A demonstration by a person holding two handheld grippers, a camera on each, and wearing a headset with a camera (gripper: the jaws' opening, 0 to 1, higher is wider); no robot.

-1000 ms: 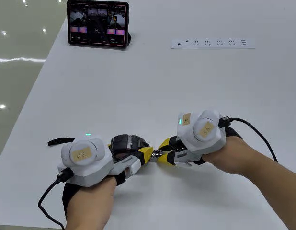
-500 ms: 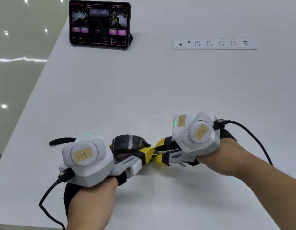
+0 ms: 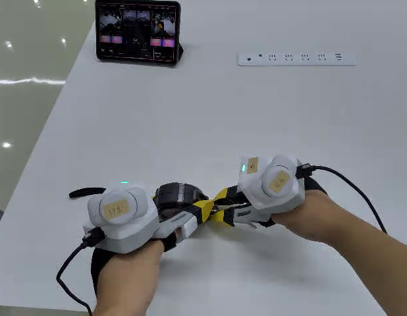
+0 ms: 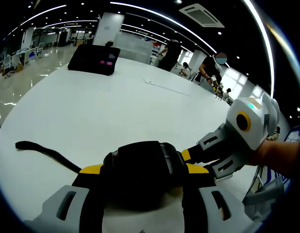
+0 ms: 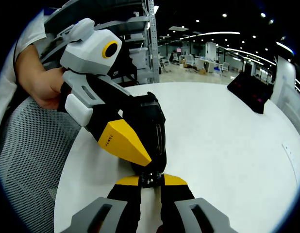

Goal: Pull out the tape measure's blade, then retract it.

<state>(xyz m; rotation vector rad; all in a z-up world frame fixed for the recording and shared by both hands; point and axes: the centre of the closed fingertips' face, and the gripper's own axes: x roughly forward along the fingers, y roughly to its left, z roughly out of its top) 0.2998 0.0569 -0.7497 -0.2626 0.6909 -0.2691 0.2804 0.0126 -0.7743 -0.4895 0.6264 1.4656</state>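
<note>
A black tape measure [image 3: 179, 195] rests on the white table [image 3: 190, 118], and my left gripper [image 3: 188, 205] is shut on its case. In the left gripper view the case [image 4: 140, 155] sits between the yellow-tipped jaws of the left gripper [image 4: 144, 172], with its black wrist strap [image 4: 41, 150] trailing left. My right gripper [image 3: 220, 207] is shut on the blade's end hook [image 5: 152, 177], right at the mouth of the case [image 5: 149, 127]. The right gripper [image 5: 152, 180] nearly touches the left gripper's yellow fingertip [image 5: 125, 142]. Almost no blade shows.
A tablet [image 3: 137, 31] stands at the far left of the table, and a white power strip [image 3: 296, 59] lies at the far right. The table's left edge drops to a glossy floor [image 3: 26, 79]. Cables [image 3: 352, 187] trail from both grippers toward me.
My right gripper has moved left toward the tape measure, closing the gap between the two grippers. The left gripper has stayed put.
</note>
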